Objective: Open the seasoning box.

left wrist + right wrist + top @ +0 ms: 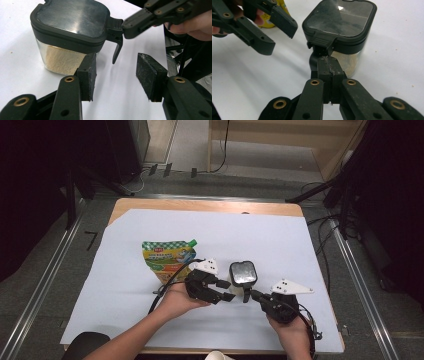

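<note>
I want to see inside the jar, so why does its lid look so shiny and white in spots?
In the right gripper view, the jar's lid mirrors ceiling light as a bright patch; in the left gripper view it shows a softer grey sheen; in the high view the lid glares pale, and everything looks small and slightly soft.

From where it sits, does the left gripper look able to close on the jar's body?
Probably yes: the left gripper is open beside the jar, nothing between them; the right gripper pinches only the lid's latch.
</note>
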### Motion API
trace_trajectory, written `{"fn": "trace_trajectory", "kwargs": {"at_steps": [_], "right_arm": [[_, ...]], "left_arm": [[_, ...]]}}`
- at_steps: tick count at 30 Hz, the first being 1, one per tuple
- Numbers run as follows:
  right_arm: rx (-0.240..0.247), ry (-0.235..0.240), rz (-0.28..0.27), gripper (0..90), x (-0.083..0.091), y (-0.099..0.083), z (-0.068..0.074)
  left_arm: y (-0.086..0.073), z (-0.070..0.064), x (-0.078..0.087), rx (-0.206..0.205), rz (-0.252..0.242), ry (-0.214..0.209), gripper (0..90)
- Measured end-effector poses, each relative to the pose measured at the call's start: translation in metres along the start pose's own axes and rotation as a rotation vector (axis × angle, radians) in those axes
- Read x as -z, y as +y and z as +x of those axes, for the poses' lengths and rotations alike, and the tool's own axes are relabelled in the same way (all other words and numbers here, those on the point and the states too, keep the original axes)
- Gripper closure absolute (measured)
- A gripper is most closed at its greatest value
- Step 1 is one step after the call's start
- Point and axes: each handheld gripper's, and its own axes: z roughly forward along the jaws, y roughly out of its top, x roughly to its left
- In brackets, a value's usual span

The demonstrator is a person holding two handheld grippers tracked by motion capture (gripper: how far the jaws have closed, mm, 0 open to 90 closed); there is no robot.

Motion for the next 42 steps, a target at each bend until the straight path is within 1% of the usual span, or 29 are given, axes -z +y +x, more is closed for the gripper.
{"fn": "trace_trajectory", "kwargs": {"at_steps": [1, 2, 3, 4, 5, 6, 8, 9, 13, 15, 16, 17, 18, 19, 20, 23, 30, 35, 39, 42], "right_arm": [[0.0, 0.0, 0.0, 90.0, 0.0, 0.0, 0.0], [0.008, 0.008, -0.002, 90.0, 0.001, -0.001, 0.005], [0.008, 0.008, -0.002, 90.0, 0.001, -0.001, 0.005], [0.025, 0.02, -0.002, 90.0, 0.0, -0.001, 0.01], [0.025, 0.02, -0.002, 90.0, 0.0, -0.001, 0.01], [0.045, 0.027, 0.002, 90.0, -0.004, -0.001, 0.014], [0.044, 0.034, 0.016, 90.0, -0.008, -0.001, 0.016], [0.044, 0.034, 0.016, 90.0, -0.008, -0.001, 0.016], [0.045, 0.043, 0.031, 90.0, -0.021, -0.003, 0.019], [0.042, 0.041, 0.034, 90.0, -0.023, -0.003, 0.02], [0.047, 0.038, 0.035, 90.0, -0.027, -0.003, 0.021], [0.047, 0.038, 0.035, 90.0, -0.027, -0.003, 0.021], [0.06, 0.043, 0.041, 90.0, -0.03, -0.003, 0.021], [0.06, 0.043, 0.041, 90.0, -0.03, -0.003, 0.021], [0.07, 0.038, 0.039, 90.0, -0.031, -0.004, 0.022], [0.071, 0.031, 0.042, 90.0, -0.03, -0.004, 0.022], [0.046, 0.01, 0.043, 90.0, -0.025, -0.005, 0.015], [0.039, 0.004, 0.043, 90.0, -0.024, -0.005, 0.013], [0.03, -0.006, 0.045, 90.0, -0.021, -0.006, 0.01], [0.018, -0.017, 0.042, 90.0, -0.018, -0.006, 0.005]], "left_arm": [[0.0, 0.0, 0.0, 0.0, 0.0, 0.0, 50.6], [0.0, 0.0, 0.0, -0.003, 0.002, 0.005, 50.2], [0.0, 0.0, 0.0, -0.003, 0.002, 0.005, 49.8], [0.0, 0.0, 0.0, -0.001, -0.002, 0.004, 49.4], [0.0, 0.0, 0.0, -0.002, -0.003, 0.005, 49.4], [0.0, 0.001, 0.0, -0.003, -0.002, 0.006, 48.9], [0.0, 0.001, 0.0, 0.0, 0.003, 0.0, 49.2], [0.0, 0.001, 0.0, 0.0, 0.003, 0.0, 49.3], [-0.001, 0.002, 0.001, -0.002, 0.005, 0.002, 49.3], [-0.001, 0.002, 0.001, -0.001, 0.004, 0.002, 49.1], [-0.001, 0.002, 0.001, 0.0, 0.004, 0.002, 48.8], [-0.001, 0.002, 0.001, 0.001, 0.003, 0.003, 48.8], [0.0, 0.002, 0.0, 0.002, 0.004, 0.002, 48.8], [0.0, 0.002, 0.0, 0.002, 0.004, 0.002, 48.7], [0.0, 0.001, 0.0, 0.002, 0.004, 0.002, 48.5], [-0.001, 0.001, 0.0, 0.001, 0.008, 0.008, 48.2], [-0.001, 0.002, 0.0, -0.005, 0.005, 0.018, 46.9], [-0.001, 0.002, 0.001, -0.004, 0.003, 0.019, 46.4], [-0.001, 0.002, 0.001, -0.006, 0.002, 0.025, 45.8], [-0.001, 0.002, 0.001, 0.002, 0.005, 0.027, 45.7]]}}
